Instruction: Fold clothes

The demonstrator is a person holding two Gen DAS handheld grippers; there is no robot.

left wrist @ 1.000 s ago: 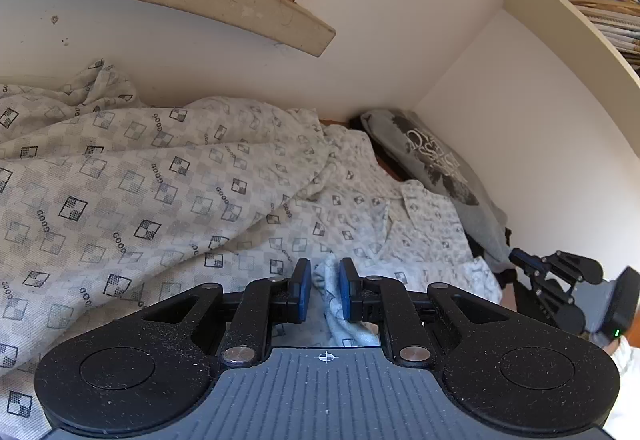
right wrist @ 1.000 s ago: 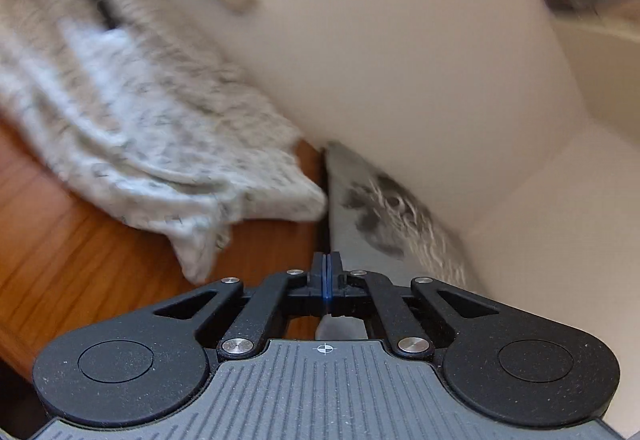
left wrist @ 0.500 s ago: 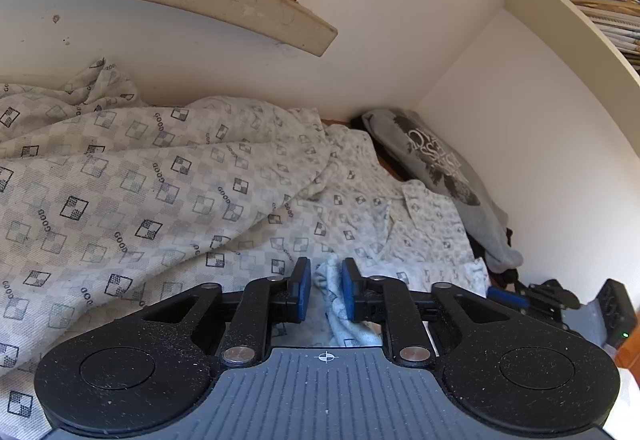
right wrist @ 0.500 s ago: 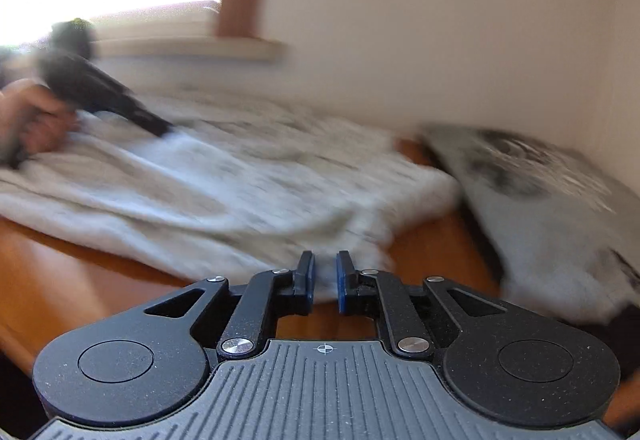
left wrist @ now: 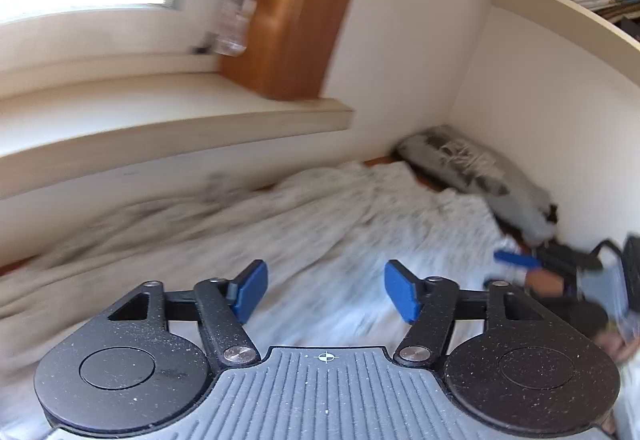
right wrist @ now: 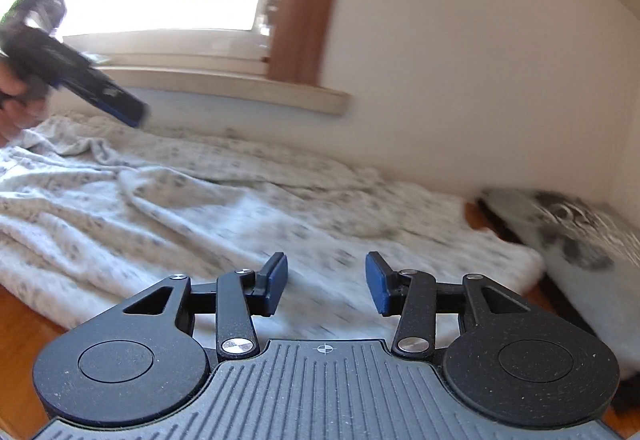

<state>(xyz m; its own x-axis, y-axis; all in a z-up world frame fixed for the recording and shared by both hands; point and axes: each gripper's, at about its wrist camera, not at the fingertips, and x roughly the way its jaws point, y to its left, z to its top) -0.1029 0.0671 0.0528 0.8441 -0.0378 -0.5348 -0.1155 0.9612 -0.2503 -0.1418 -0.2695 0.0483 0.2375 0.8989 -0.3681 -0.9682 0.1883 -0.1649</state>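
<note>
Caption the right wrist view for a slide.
Right hand-held gripper, jaws opening with nothing between them, above a patterned shirt spread on a wooden table.

The left gripper [left wrist: 325,291] has a grey ribbed plate at its base with a small white cross mark in a circle. Two black round discs sit at the sides, speckled with pale dust. Black link bars with silver screws [left wrist: 240,353] carry the fingers, and the pads [left wrist: 251,289] are blue and flat. The right gripper [right wrist: 326,283] is built the same: grey ribbed plate, black discs, silver screws, dark blue pads [right wrist: 277,283]. Seen from aside, each tool looks like a black handle with a blue tip.
</note>
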